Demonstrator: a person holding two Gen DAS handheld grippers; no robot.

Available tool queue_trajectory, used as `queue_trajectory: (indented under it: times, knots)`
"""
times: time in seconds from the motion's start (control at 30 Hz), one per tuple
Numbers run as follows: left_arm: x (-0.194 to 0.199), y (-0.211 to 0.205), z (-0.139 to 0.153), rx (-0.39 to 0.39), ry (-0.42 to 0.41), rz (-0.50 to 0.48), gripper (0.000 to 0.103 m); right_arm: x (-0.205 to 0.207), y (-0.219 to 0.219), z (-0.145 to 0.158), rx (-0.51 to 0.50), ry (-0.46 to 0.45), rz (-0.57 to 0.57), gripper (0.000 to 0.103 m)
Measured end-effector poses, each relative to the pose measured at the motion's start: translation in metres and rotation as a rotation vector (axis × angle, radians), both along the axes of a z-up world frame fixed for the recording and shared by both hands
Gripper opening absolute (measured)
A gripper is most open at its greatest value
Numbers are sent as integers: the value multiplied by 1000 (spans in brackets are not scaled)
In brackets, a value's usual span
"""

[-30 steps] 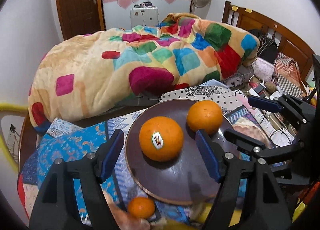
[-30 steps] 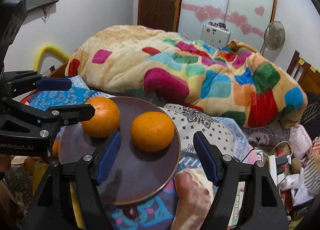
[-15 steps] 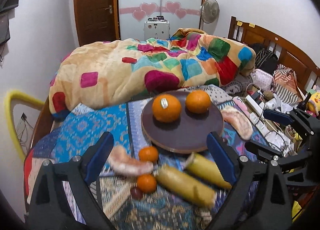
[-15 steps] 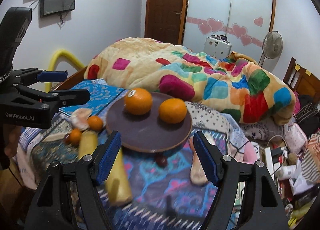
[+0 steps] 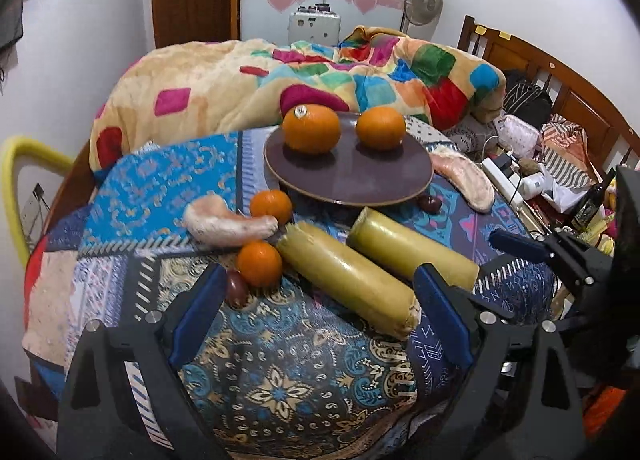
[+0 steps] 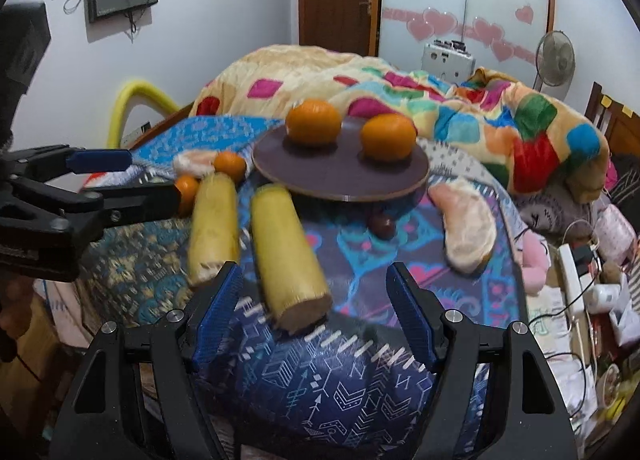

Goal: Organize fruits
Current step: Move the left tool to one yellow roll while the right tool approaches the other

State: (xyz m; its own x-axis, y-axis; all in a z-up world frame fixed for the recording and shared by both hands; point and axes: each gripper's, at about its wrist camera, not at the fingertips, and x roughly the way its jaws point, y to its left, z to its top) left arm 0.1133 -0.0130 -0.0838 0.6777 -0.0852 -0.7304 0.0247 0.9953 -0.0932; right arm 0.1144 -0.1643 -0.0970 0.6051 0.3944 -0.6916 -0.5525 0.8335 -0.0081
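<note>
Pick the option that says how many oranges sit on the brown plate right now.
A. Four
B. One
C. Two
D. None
C: the brown plate carries two big oranges, one with a sticker and one plain, while the two smaller oranges lie off it on the patterned cloth.
</note>
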Motion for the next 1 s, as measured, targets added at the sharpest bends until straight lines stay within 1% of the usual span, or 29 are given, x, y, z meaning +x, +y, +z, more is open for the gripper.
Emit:
queue_trajectory:
  times: [0.07,0.13,0.17,0.2,0.23,0.37,0.4,0.43,0.47,0.5,0.53,0.6,0.63,0.67,0.7,0.73,0.8,0.87,0.93,1.0]
  knots:
    - [1,-2,-4,1,1,-1,95,1,-2,-7,-6,10,1,69]
    - [2,-5,-7,1,4,1,94,1,-4,-12,2,33,16,58]
    - [3,-8,-9,4,6,0,94,3,-6,-13,19,50,28,55]
    - [4,-9,-9,4,8,-2,94,4,-6,-14,30,58,35,48]
    - [5,-12,-10,5,10,-7,94,3,-6,-15,35,59,42,38]
    - [8,-23,-16,20,23,-14,94,-2,-12,-14,36,33,45,37]
    - [10,-25,-18,20,29,-14,94,-4,-14,-14,37,28,41,22]
    - [11,-27,-21,18,39,-13,94,-5,-18,-13,33,25,33,13]
    - [13,-28,-24,16,48,-10,93,-6,-23,-12,30,20,13,9]
    - [14,-29,-28,11,62,-7,90,-6,-28,-11,34,19,1,9]
    - [16,-31,-32,8,73,-3,88,-5,-36,-9,48,32,-7,9]
    - [18,-33,-39,-2,91,8,81,-3,-43,-10,59,65,-1,9]
    - [20,-33,-41,-11,99,11,78,-3,-45,-10,61,74,-2,11]
    - [21,-32,-44,-21,108,15,72,-3,-47,-10,60,85,-8,15]
    - [21,-30,-47,-38,116,17,71,-2,-48,-10,60,90,-9,26]
    - [20,-28,-47,-49,107,18,71,-2,-48,-9,62,85,-11,39]
    - [14,-27,-45,-57,95,6,59,-4,-47,-6,65,57,-14,50]
    - [8,-26,-44,-48,87,-16,54,-3,-41,-3,67,43,1,51]
    - [0,-23,-44,-34,81,-52,48,2,-33,-1,73,45,24,51]
    - [-6,-18,-42,-31,82,-66,42,8,-24,-2,68,44,39,51]
